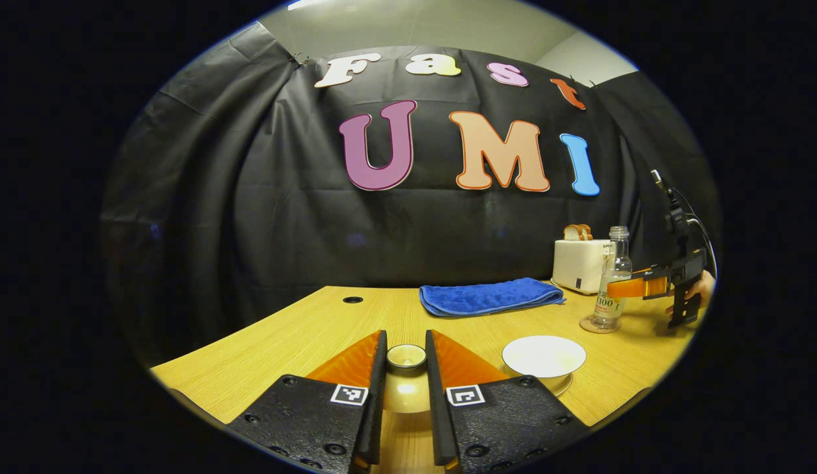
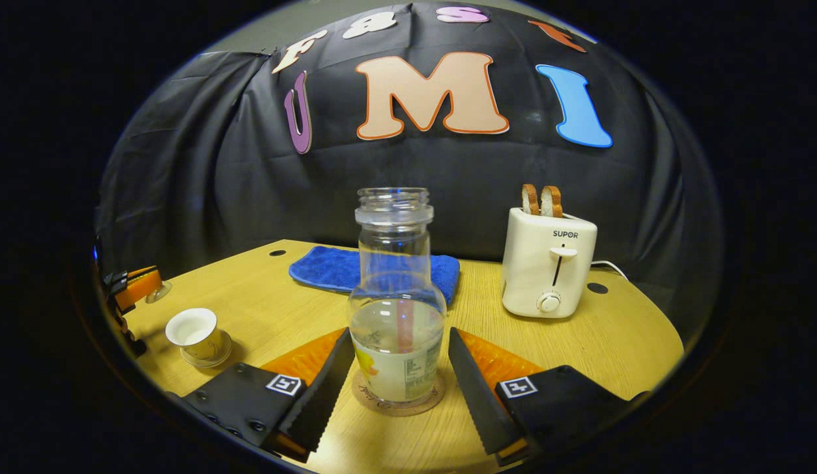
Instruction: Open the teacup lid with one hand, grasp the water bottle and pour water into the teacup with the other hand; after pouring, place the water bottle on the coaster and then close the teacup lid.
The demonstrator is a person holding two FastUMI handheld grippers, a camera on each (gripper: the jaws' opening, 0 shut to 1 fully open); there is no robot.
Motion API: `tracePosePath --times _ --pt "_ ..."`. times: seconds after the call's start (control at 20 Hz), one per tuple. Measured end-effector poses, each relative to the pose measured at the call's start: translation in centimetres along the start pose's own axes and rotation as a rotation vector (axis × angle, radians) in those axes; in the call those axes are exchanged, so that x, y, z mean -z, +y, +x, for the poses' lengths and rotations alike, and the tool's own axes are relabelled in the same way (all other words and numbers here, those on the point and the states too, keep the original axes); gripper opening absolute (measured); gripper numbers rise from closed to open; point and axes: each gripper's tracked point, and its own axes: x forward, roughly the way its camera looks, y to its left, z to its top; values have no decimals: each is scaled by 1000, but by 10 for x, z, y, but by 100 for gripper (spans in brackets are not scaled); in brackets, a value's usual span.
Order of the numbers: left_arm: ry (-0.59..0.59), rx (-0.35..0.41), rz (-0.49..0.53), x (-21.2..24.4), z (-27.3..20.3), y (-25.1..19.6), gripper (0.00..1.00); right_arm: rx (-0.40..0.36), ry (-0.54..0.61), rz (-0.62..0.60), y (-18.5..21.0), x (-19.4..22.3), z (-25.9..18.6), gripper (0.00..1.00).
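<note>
My left gripper (image 1: 406,359) is shut on the teacup lid (image 1: 406,390), gripping its knob just above the table. The white teacup (image 1: 544,355) stands uncovered on its saucer to the right of it; in the right gripper view the teacup (image 2: 194,332) is at the far left, with the left gripper (image 2: 135,286) and lid behind it. The clear water bottle (image 2: 396,316), partly filled and without a cap, stands upright on the round coaster (image 2: 396,403). My right gripper (image 2: 398,336) is open, its fingers close on either side of the bottle. The bottle (image 1: 612,283) also shows far right.
A folded blue towel (image 2: 372,268) lies behind the bottle at the table's back. A white toaster (image 2: 548,266) with two bread slices stands at the back right. Cable holes (image 2: 597,288) sit in the wooden tabletop (image 2: 270,296). A hand (image 1: 701,286) holds the right gripper.
</note>
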Motion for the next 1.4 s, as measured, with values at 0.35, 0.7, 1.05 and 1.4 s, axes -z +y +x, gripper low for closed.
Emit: tracePosePath --times 0.35,0.7,1.05,1.4 --pt "1 4 -2 1 2 -2 29 41 -82 -46 -3 -2 -43 92" --pt "0 35 -3 0 9 -15 29 4 -113 -25 14 12 -75 92" --pt "3 145 -3 1 26 -52 29 -1 -146 -59 18 19 -95 92" --pt "0 239 2 1 34 -87 28 -13 -171 -38 21 20 -108 92"
